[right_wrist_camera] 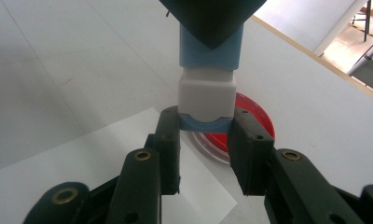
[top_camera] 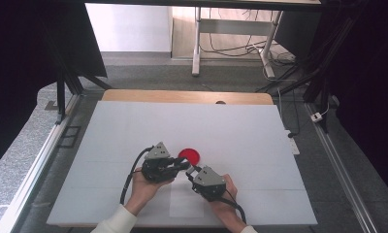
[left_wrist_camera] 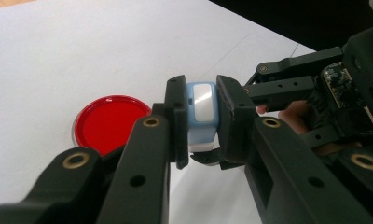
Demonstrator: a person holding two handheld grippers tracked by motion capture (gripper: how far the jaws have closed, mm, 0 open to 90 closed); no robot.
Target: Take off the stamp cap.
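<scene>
A small blue and white block (left_wrist_camera: 202, 112) is held just above the table between both grippers. My left gripper (left_wrist_camera: 201, 116) is shut on its blue body, the pads pressing both sides. My right gripper (right_wrist_camera: 205, 125) is shut on the blue end below the block's white section (right_wrist_camera: 207, 95). In the high view the left gripper (top_camera: 184, 164) and right gripper (top_camera: 190, 171) meet tip to tip near the table's front middle. A round red dish (top_camera: 189, 156) lies flat on the table just behind the block, also seen as the red dish (left_wrist_camera: 111, 122) and red dish (right_wrist_camera: 254, 122).
The white table top (top_camera: 134, 126) has a wooden strip (top_camera: 182, 96) along its far edge. A white paper sheet (top_camera: 186, 204) lies under the hands near the front edge. Beyond the table are desk legs (top_camera: 197, 43) and floor cables (top_camera: 279, 60).
</scene>
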